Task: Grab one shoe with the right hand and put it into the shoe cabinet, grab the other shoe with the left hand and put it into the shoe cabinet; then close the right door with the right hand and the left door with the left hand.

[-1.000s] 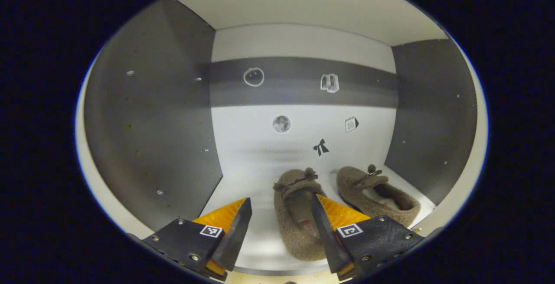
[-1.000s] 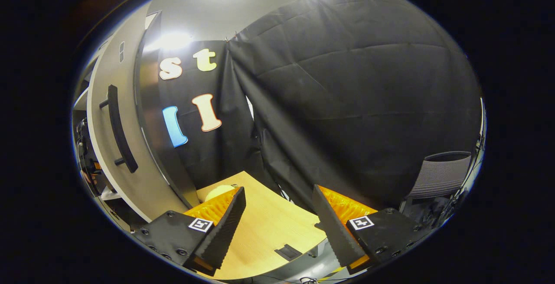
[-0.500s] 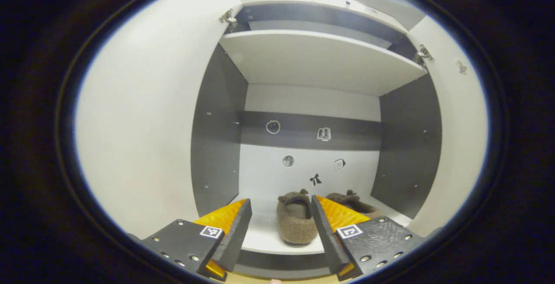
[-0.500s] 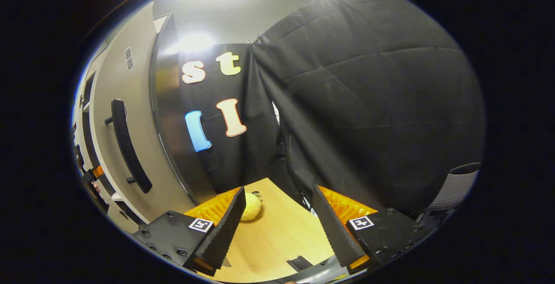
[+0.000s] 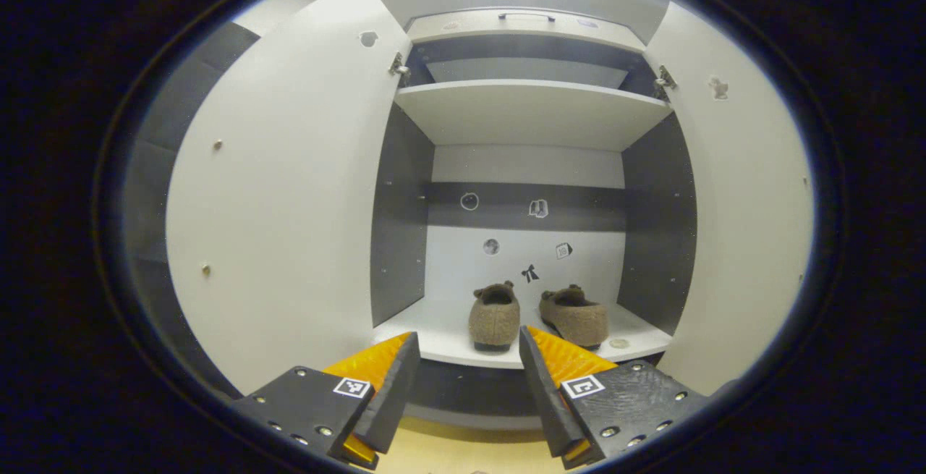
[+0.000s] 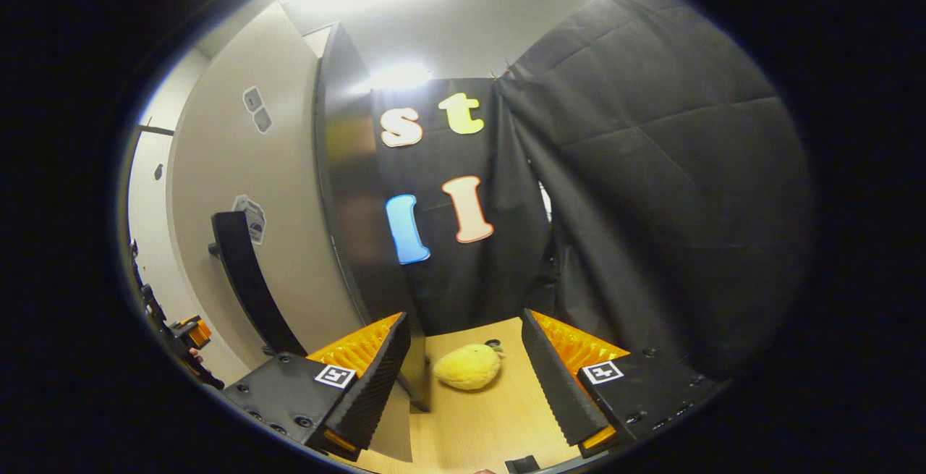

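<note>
In the left gripper view, the white cabinet's two doors [image 5: 289, 192] stand wide at frame left and right, leaving the middle open. Two brown felt slippers [image 5: 495, 315] fill the bottom shelf's centre and right; its left part [image 5: 412, 329] lies bare. In the right gripper view, a black bar handle [image 6: 246, 282] juts at lower left, a yellow plush toy [image 6: 468, 367] sits low centre.

the two shoes [image 5: 494, 317] [image 5: 576, 311] look like rough, fuzzy felted wool, matt. the shoe cabinet [image 5: 532, 111] has smooth matt board shelves, and both open doors, the left door [image 5: 289, 192] and the right door [image 5: 738, 192], share that flat finish; small metal hinges [image 5: 397, 66] glint at the top. the right door's outer face [image 6: 239, 192] carries a matt dark handle [image 6: 249, 286]. the table [image 6: 477, 423] shows pale wood grain, and a plush yellow toy [image 6: 466, 367] looks soft.
</note>
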### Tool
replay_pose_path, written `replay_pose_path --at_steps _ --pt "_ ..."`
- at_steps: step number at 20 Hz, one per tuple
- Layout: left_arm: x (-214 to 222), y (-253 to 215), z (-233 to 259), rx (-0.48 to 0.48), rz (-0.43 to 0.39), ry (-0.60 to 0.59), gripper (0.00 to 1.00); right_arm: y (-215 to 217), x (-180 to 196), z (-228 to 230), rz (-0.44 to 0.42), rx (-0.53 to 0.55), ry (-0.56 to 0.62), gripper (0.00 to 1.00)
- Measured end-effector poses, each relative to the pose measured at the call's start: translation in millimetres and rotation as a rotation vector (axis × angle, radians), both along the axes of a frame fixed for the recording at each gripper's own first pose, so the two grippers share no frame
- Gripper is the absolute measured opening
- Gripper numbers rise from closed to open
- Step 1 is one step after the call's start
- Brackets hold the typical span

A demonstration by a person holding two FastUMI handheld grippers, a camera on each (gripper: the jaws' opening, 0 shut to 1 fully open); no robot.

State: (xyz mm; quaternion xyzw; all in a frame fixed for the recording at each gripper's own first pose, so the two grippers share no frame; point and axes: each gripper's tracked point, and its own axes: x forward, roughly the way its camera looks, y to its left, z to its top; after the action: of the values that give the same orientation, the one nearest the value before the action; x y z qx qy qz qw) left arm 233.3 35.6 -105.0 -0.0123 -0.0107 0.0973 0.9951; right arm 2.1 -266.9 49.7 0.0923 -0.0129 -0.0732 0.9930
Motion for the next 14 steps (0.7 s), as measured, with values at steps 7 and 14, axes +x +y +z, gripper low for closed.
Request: replay_pose_path --at_steps 7,14 --pt "-83.5 19.8 -9.2 0.031 0.117 0.050 0.80 45.9 18.3 40.6 0.212 -0.038 -0.046 0.98" --pt "-110.6 44.7 12.2 0.018 0.146 0.028 0.84 61.2 8.2 49.5 0.192 -0.050 0.011 0.96"
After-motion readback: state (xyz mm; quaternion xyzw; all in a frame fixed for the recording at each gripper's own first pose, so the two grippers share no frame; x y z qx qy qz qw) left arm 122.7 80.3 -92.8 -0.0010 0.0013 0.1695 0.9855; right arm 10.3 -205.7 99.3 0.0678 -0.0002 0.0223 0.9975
